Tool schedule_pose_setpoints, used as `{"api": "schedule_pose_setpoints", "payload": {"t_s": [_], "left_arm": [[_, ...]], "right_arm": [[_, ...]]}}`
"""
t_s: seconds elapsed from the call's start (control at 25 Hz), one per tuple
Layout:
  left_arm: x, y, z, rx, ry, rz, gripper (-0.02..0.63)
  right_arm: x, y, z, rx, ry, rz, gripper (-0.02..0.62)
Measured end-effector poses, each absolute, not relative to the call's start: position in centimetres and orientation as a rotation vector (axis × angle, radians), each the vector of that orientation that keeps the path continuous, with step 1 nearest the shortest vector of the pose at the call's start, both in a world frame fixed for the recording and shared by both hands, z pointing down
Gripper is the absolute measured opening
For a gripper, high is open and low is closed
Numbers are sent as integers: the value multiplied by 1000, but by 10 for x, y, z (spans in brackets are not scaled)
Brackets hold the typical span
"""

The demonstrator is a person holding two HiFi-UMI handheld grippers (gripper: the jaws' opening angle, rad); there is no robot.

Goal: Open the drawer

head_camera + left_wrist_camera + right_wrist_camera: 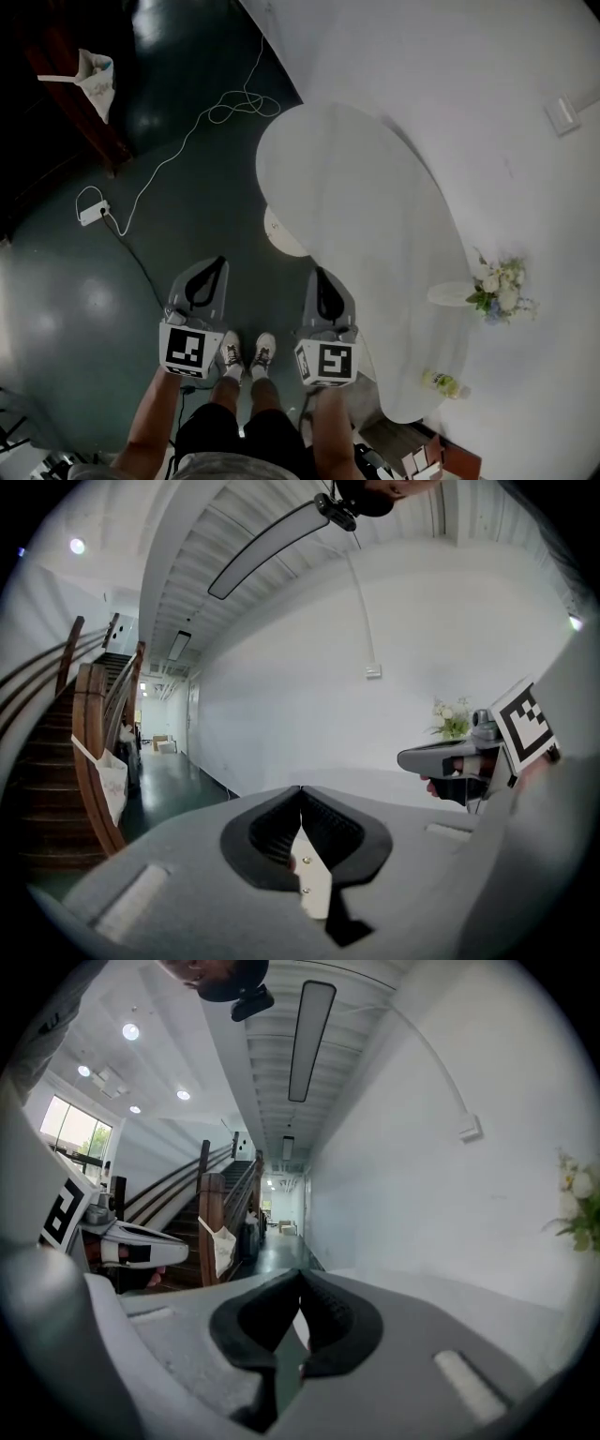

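Note:
No drawer shows in any view. In the head view a person stands on a dark floor with a gripper in each hand, both held in front of the shoes. The left gripper (221, 261) is shut, its black pads meeting at the tips (300, 791) with nothing between them. The right gripper (320, 273) hangs beside the white table's edge; its pads (300, 1277) also meet and hold nothing. Each gripper appears in the other's view: the right gripper (457, 758) and the left gripper (141, 1237).
A white rounded table (356, 216) stands against the white wall at the right. A flower bunch (497, 286) and a small bottle (442, 382) sit on it. A power strip with a white cable (94, 212) lies on the floor. A wooden staircase (84, 761) with a hanging bag (94, 80) rises at the left.

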State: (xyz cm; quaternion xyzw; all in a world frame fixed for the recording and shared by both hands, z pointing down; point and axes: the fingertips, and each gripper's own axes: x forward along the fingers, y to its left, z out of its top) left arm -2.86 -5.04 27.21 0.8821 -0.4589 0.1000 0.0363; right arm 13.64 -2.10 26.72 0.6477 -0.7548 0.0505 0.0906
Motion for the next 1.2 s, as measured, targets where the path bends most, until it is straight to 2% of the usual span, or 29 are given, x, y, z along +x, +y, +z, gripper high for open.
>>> {"api": "schedule_pose_setpoints", "payload": {"t_s": [0.76,1.2], "left_arm": [[-11,-67,468,2587,-1390,404,11],[18,-73,572,2600,-1301,435,11]], "right_arm": [[131,-38,469,1792,-2255,284,3],[157,-51,564,1830,-2203,303,3]]}}
